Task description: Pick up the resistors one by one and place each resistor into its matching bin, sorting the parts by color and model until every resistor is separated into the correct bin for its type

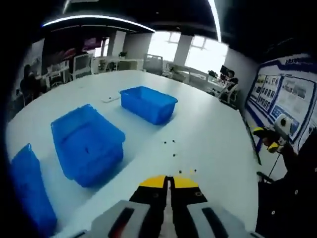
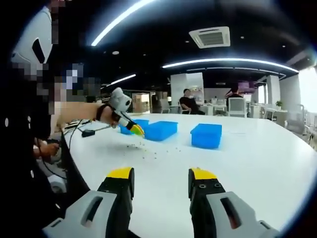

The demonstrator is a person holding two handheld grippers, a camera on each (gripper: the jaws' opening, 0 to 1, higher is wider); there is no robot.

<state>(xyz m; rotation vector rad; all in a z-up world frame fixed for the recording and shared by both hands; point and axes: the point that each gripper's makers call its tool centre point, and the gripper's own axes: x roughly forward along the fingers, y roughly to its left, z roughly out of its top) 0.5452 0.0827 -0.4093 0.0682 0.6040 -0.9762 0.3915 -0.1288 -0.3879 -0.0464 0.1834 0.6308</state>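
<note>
In the left gripper view the left claw (image 1: 169, 181) hangs over the white tabletop (image 1: 213, 129) with its yellow-tipped jaws pressed together — nothing visible between them. Just ahead of the tips lie small dark resistors (image 1: 171, 144), scattered loose on the tabletop. Three blue bins sit to the left: a far bin (image 1: 148, 103), a middle bin (image 1: 88, 144) and a near bin (image 1: 30, 193) at the edge.

In the right gripper view the right claw (image 2: 160, 179) stands wide, empty, above bare tabletop. The left claw shows at the left, held by a hand (image 2: 103, 113), its tip over the resistors — the bins lie beyond them.
</note>
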